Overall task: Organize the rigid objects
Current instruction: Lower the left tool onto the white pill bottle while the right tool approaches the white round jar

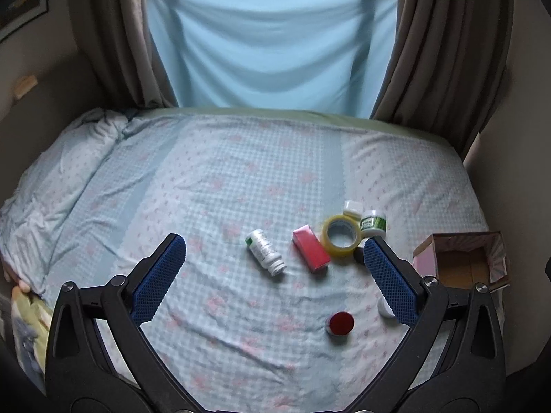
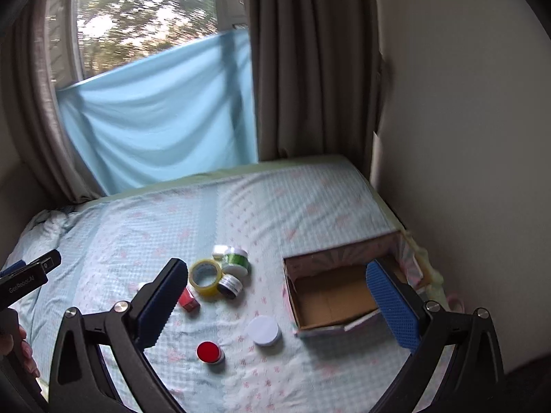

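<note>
Small items lie on the bed: a white bottle (image 1: 266,253) on its side, a red box (image 1: 310,248), a yellow tape roll (image 1: 341,236), a green-labelled jar (image 1: 373,223), a small white case (image 1: 352,208) and a red-lidded jar (image 1: 340,323). An open cardboard box (image 1: 463,262) stands at the right. My left gripper (image 1: 273,275) hangs open above them, holding nothing. My right gripper (image 2: 277,301) is open too, over the tape roll (image 2: 205,277), a silver tin (image 2: 230,285), a white lid (image 2: 263,330), the red-lidded jar (image 2: 209,352) and the box (image 2: 330,301).
The bed (image 1: 241,179) carries a checked sheet with a bunched quilt (image 1: 62,172) at its left. Curtains (image 1: 444,51) and a blue cloth (image 1: 272,41) hang behind it. A wall (image 2: 465,137) runs close along the right side. A hand (image 2: 20,354) holds the left gripper's handle.
</note>
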Demonstrator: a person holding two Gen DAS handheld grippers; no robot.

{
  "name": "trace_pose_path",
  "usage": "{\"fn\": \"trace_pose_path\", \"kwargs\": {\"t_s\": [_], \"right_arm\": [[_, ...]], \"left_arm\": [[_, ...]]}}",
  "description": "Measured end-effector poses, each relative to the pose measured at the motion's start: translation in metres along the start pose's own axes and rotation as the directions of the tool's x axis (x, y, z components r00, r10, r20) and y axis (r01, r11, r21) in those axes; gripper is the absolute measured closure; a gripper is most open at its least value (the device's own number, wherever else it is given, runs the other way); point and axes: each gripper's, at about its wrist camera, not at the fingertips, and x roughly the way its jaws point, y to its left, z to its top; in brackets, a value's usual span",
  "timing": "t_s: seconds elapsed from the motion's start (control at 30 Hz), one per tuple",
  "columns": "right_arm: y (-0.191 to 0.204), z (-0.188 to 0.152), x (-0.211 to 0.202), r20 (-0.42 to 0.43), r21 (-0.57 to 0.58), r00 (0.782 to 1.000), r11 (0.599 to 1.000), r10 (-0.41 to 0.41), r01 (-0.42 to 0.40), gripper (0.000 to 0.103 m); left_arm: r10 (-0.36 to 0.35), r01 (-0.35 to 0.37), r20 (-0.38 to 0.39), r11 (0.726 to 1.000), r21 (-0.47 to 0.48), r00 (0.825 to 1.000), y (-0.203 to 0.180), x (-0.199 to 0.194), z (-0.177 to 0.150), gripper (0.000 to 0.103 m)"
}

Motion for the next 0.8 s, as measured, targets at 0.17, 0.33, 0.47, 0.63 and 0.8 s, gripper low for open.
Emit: {"fn": "trace_pose_path", "kwargs": {"t_s": [0.17,0.33,0.47,0.63,0.8], "right_arm": [[0.019,-0.026,0.034,-0.079,0.127,0.991,0.985,-0.105,0.115,0.0],[0.03,-0.055,0.073,-0.16,0.218,0.969,0.951,-0.187,0.22,0.0],[0.032,-0.082,0.112,-0.259,0.266,0.941,0.921,-0.216,0.284,0.0],[0.033,-0.113,0.172,-0.404,0.261,0.888,0.902,-0.221,0.343,0.0],[0.035,-0.138,0.225,-0.494,0.212,0.838,0.902,-0.234,0.377,0.0]], "left_arm": [[-0.034,0.034,-0.136,0.999,-0.006,0.99,0.027,0.091,0.006,0.001],[-0.062,0.039,-0.274,0.995,-0.087,0.96,0.044,0.179,-0.001,0.001],[-0.071,0.012,-0.361,0.987,-0.162,0.93,0.053,0.242,-0.016,0.001],[-0.048,-0.057,-0.438,0.973,-0.223,0.898,0.056,0.299,-0.032,0.003],[-0.04,-0.118,-0.502,0.953,-0.281,0.864,0.059,0.348,-0.05,0.005]]}}
